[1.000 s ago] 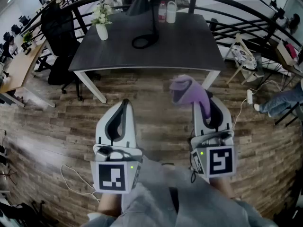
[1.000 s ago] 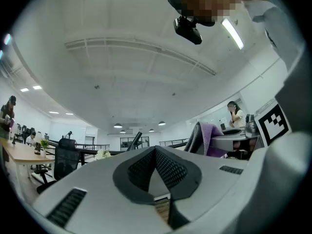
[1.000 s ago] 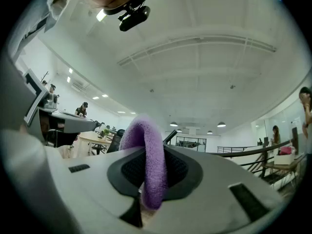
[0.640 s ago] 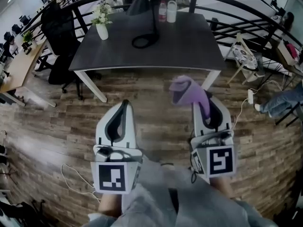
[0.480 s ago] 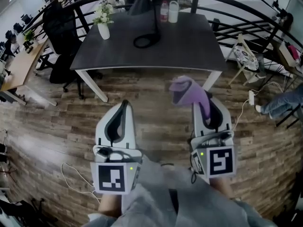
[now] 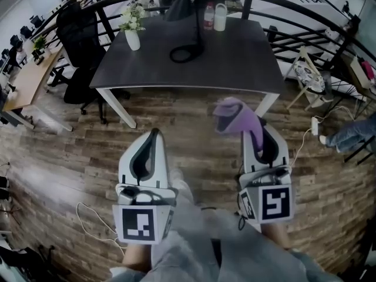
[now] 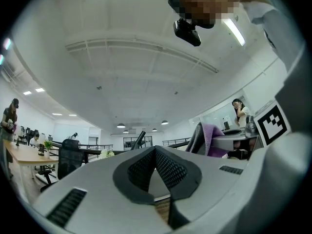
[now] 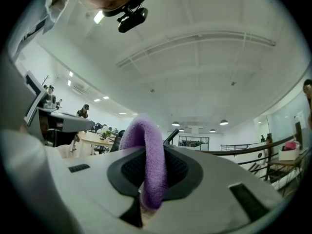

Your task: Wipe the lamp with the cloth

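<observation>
A black desk lamp with a ring-shaped base stands at the back of the dark grey table. My right gripper is shut on a purple cloth, which bulges out past its tips. In the right gripper view the cloth fills the gap between the jaws of that gripper. My left gripper is held level beside it, shut and empty; its tips meet. Both grippers hover over the wooden floor, short of the table's front edge. The lamp's arm shows faintly ahead.
A white vase of flowers stands on the table's left side, with two bottles at the back. A black office chair is left of the table; railings and a folding rack are to the right. A white cable lies on the floor.
The table and lamp have slid a little lower and rightward in the head view, so they are slightly nearer. Both grippers keep their pose, the right one still holding the cloth.
</observation>
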### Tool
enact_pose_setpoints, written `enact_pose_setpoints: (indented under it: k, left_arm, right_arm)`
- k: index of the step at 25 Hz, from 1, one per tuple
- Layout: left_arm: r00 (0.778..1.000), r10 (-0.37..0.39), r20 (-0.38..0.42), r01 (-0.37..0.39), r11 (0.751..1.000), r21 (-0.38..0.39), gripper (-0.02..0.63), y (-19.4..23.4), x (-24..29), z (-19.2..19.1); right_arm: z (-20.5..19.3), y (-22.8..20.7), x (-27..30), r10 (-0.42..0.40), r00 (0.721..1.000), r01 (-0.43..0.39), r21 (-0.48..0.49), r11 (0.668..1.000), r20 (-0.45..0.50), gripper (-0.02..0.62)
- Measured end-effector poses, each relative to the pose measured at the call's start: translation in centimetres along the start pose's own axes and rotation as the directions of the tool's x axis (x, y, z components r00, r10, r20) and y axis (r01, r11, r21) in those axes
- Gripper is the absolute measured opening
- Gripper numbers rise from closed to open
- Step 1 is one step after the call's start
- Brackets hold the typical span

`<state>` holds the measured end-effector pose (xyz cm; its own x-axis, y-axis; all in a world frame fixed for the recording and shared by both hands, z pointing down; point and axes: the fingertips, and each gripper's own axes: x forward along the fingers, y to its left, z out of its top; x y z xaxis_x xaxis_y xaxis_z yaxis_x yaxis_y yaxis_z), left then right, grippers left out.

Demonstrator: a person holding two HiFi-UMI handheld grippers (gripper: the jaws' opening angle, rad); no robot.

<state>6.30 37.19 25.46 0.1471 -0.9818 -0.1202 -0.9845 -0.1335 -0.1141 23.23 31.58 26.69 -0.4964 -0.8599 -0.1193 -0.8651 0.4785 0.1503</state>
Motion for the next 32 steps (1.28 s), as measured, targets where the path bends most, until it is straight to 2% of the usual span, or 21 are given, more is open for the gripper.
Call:
enact_pose_setpoints:
  k: [9,20,32]
  left_arm:
    - [0.999,-0.04,0.001,0.04,0.999,-0.008,0.005,2.3,5.1,-1.5]
    - [0.997,-0.082,0.017,0.082,0.997,-0.013,0.005,8.4,14.1,-1.9]
    - [0.992,-0.116,0.042,0.116,0.993,0.004,0.005,15.1,20.9,-2.2]
  right_arm:
    - [-0.8,0.1,5.1,0.008,1.0,-0.008,-0.027,1.0,0.005,0.052]
    - [-0.3,0.3,15.1,-0.017,1.0,0.018,-0.057,0.998,0.018,0.052]
    - [-0.2,0.9,24.3,-0.063,0.997,0.065,-0.059,0.996,0.038,0.052]
